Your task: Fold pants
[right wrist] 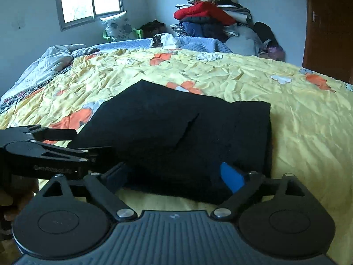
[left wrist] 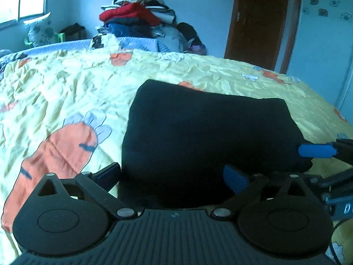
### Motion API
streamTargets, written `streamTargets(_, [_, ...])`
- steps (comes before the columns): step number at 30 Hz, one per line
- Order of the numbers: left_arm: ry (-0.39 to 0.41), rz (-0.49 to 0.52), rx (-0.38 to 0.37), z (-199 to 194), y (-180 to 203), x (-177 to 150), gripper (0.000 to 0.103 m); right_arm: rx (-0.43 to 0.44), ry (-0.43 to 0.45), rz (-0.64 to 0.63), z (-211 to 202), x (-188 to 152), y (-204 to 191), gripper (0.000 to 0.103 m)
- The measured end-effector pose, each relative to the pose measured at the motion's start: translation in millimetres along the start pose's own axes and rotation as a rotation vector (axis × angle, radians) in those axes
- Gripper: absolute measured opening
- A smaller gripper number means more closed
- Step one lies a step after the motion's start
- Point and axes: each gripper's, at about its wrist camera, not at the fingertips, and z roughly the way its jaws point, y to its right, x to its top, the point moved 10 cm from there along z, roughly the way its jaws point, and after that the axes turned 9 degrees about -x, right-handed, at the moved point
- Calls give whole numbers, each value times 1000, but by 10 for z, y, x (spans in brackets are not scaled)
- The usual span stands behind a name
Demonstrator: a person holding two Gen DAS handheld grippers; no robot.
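The black pants (left wrist: 209, 132) lie folded into a compact rectangle on the yellow bedspread (left wrist: 66, 88). They also show in the right wrist view (right wrist: 176, 137), with a fold edge across the top layer. My left gripper (left wrist: 172, 174) is open, its fingers spread at the near edge of the pants. My right gripper (right wrist: 174, 176) is open too, at the near edge of the pants on their right side. A blue pad of the right gripper (left wrist: 315, 151) shows at the pants' right edge in the left wrist view. The left gripper (right wrist: 48, 148) shows at the left in the right wrist view.
A pile of clothes (left wrist: 136, 19) stands behind the bed against the wall, also in the right wrist view (right wrist: 211, 15). A brown door (left wrist: 260, 22) is at the back right. A crumpled grey quilt (right wrist: 42, 66) lies on the bed's far left. A window (right wrist: 88, 0) is behind.
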Motion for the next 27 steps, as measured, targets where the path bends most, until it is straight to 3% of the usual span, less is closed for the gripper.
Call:
streamTargets(9, [-10, -4, 16, -96, 2, -107, 103, -37, -4, 10, -98, -109, -40, 94])
streamTargets(27, [-55, -7, 41, -202, 31, -416, 102, -59, -99, 83, -185, -478, -81, 100])
